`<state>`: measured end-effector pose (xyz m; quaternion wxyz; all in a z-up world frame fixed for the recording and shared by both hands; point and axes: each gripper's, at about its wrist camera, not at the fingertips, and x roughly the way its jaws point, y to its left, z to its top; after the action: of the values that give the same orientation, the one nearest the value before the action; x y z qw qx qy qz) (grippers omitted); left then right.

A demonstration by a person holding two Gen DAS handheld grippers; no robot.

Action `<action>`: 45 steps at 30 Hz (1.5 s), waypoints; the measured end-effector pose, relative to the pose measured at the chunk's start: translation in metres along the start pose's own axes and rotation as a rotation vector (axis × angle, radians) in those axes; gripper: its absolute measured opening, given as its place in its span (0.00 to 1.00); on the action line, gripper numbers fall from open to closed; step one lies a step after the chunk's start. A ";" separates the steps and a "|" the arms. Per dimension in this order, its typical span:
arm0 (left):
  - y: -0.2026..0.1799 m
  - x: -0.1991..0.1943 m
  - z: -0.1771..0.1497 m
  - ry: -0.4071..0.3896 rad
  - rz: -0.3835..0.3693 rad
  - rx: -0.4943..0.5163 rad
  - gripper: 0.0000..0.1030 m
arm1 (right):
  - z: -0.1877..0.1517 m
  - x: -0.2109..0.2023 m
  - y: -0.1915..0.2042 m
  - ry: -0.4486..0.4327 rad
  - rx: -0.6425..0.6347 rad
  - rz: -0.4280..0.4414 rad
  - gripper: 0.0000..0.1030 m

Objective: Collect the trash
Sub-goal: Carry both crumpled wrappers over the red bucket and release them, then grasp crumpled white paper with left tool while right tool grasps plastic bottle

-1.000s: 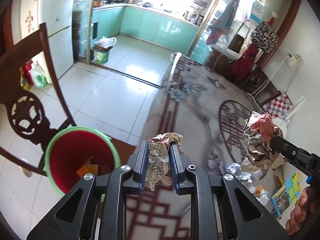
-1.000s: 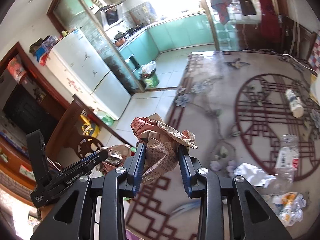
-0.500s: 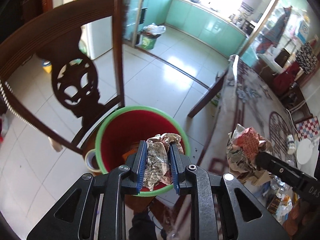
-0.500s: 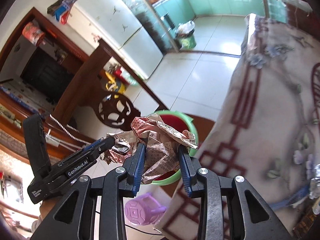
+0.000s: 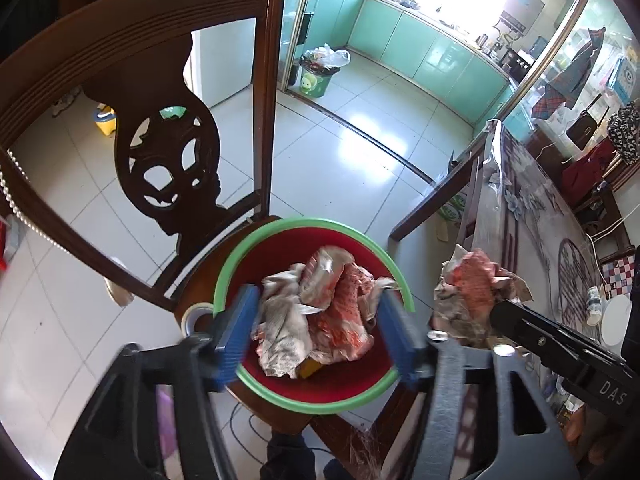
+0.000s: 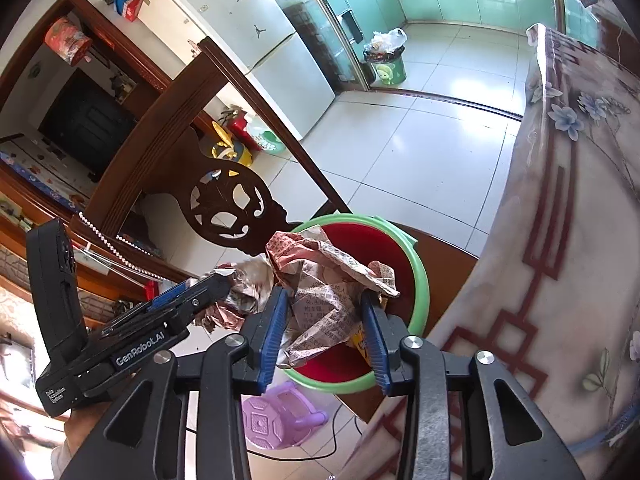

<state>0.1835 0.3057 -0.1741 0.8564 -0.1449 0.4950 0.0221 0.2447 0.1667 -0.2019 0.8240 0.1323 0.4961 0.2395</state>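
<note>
Home dining area: carved chair (image 5: 168, 152), fridge (image 6: 248, 44) (kitchen cabinets (image 5: 420, 44) beyond).

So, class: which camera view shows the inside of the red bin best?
The left wrist view: it looks down into the red bin, with its whole green rim and the paper visible. In the right wrist view the held paper covers much of the bin.

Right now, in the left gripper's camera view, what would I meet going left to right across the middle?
Wooden chair back → red bucket with crumpled paper dropped in → second paper wad in the right gripper → table.
</note>
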 end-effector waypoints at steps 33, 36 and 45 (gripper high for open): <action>-0.241 -0.015 -0.073 0.126 -0.338 0.362 0.79 | -0.119 -0.298 -0.288 -0.216 0.504 -0.541 0.62; -0.281 -0.013 -0.097 0.171 -0.370 0.394 0.79 | -0.131 -0.295 -0.335 -0.144 0.553 -0.551 0.62; -0.361 0.016 -0.134 0.253 -0.342 0.419 0.79 | -0.150 -0.251 -0.394 -0.005 0.576 -0.406 0.60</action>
<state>0.1442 -0.0778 -0.1692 0.7903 -0.0481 0.5602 -0.2434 0.1175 -0.3032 -0.2625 0.7851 0.2583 0.5573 -0.0794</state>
